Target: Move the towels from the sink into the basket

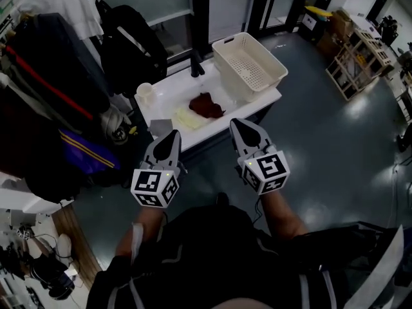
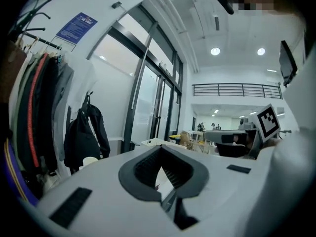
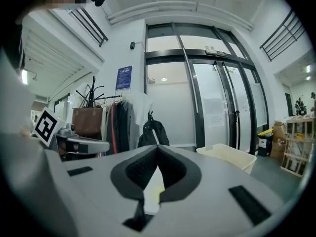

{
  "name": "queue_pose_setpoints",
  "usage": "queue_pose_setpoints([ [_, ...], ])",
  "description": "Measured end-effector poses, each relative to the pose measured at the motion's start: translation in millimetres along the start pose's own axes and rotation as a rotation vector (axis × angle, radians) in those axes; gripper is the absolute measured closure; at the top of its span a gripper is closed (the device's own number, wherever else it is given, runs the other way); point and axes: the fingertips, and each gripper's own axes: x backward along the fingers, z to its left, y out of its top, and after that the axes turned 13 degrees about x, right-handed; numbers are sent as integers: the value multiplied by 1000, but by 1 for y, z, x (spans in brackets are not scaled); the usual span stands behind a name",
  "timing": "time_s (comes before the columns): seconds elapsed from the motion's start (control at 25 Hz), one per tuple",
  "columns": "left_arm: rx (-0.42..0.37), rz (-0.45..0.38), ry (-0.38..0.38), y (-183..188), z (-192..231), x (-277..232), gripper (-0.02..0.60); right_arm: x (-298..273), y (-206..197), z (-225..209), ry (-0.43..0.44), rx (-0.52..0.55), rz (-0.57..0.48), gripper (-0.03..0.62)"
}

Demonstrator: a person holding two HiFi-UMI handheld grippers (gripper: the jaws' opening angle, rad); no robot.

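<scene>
A dark red towel [image 1: 206,105] and a pale yellow towel [image 1: 186,117] lie in the white sink [image 1: 168,90] ahead of me. The cream perforated basket [image 1: 248,65] stands on the sink's right end and also shows in the right gripper view as the basket [image 3: 228,155]. My left gripper [image 1: 174,134] and right gripper [image 1: 236,123] hover side by side short of the sink's near edge, pointing at it. Both are shut with nothing between the jaws, as the left gripper [image 2: 160,150] and right gripper [image 3: 158,147] show in their own views.
A black faucet [image 1: 196,66] and a white cup [image 1: 144,91] stand at the back of the sink. Hanging coats [image 1: 45,108] and a black backpack [image 1: 129,44] crowd the left. Wooden shelving [image 1: 360,60] stands far right across dark floor.
</scene>
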Motion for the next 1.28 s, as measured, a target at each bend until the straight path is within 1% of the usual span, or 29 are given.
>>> queue_pose_setpoints([
  [0.12,20,-22,6,2,-10,-19,575,-7,-9,-21,28,-5,14,589],
  [0.32,14,-42,45,2,-21,-47,574,-15,-16,-43,97,1,-9,590],
  [0.44,3,-53,66,5,-26,-62,575,-25,-20,-59,115,-28,-18,589],
  [0.56,4,-49,95,6,-23,-71,574,-35,-18,-73,127,-53,-37,591],
  [0.8,16,-55,139,7,-3,-81,575,-57,-24,-80,172,-31,-30,589],
  [0.96,29,-65,144,16,20,-88,575,-81,-24,-84,148,-25,-28,589],
  [1.08,57,-64,147,21,38,-93,575,-100,-25,-82,158,-7,0,589],
  [1.16,76,-70,116,28,43,-98,575,-114,-24,-83,162,-1,10,589],
  [1.24,65,-78,74,35,45,-103,574,-129,-22,-85,160,-7,13,589],
  [1.28,59,-77,68,37,49,-105,574,-135,-21,-85,159,-10,13,589],
])
